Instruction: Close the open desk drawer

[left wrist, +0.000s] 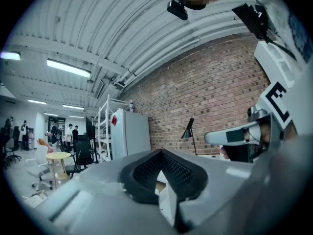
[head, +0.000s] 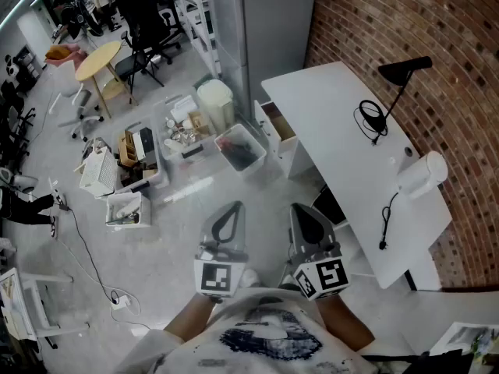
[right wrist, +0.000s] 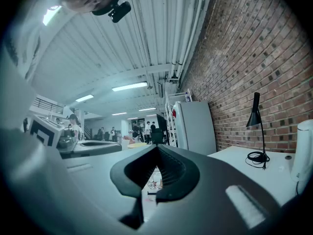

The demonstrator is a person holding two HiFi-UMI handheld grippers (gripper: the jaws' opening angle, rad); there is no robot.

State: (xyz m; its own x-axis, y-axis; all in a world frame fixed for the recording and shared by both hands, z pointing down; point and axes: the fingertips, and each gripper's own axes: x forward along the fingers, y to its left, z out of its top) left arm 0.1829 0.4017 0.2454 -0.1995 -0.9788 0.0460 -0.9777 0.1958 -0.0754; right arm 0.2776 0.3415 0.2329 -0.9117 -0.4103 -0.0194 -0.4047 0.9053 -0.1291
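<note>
Left claw (head: 231,207) and right claw (head: 301,209) hang side by side low in the head view, close to the person's body, with their tips pointing toward a white desk (head: 343,162). Each claw's jaws are pressed together at the tips, leaving only a teardrop-shaped hollow between the ribbed pads. Neither claw holds anything.

The drawer (head: 277,123) is at the far end of the desk. It is pulled out, and its brownish inside shows from above. It is well apart from both claws, with pale floor in between.

The desk stands along a red brick wall (head: 405,22). On the desk top, a black lamp (head: 403,70) stands near the wall with a coiled black cable (head: 369,118) beside its foot. A white jug (head: 422,174) sits nearer the person.

On the floor to the left of the drawer are clear storage bins (head: 238,148) full of odds and ends, and a white trash can (head: 216,100). A tall grey cabinet (head: 265,22) stands beyond the desk's far end. A round yellow table (head: 99,59) is far off at the upper left.
</note>
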